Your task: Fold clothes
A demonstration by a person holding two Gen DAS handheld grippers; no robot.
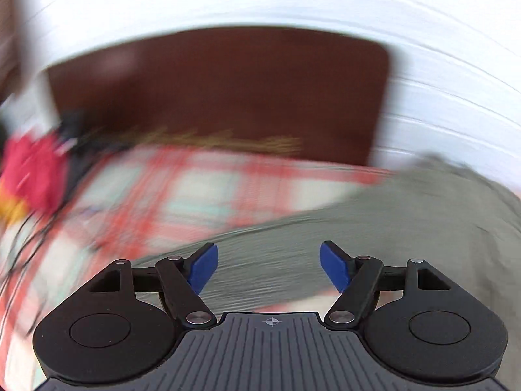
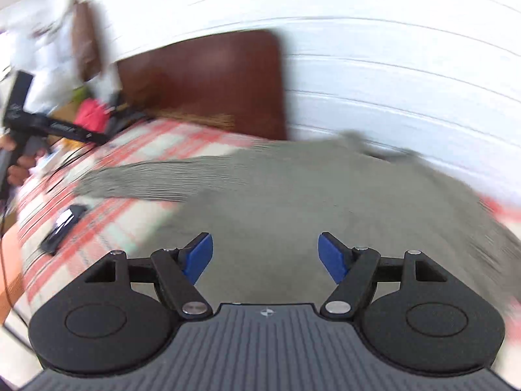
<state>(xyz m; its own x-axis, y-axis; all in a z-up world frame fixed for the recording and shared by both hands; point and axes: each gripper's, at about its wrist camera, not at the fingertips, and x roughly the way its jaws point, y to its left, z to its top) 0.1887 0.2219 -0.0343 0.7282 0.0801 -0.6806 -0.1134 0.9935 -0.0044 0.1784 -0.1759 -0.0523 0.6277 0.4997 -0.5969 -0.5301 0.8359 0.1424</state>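
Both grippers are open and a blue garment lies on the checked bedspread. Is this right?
Not quite: the garment is grey, not blue, as the right wrist view shows. Both the left gripper and right gripper are open, and it lies on the checked bedspread.

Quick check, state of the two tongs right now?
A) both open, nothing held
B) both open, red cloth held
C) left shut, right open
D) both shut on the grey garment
A: left tongs and right tongs both show blue pads wide apart, with the grey garment lying flat on the plaid bedspread beyond them, ungripped.
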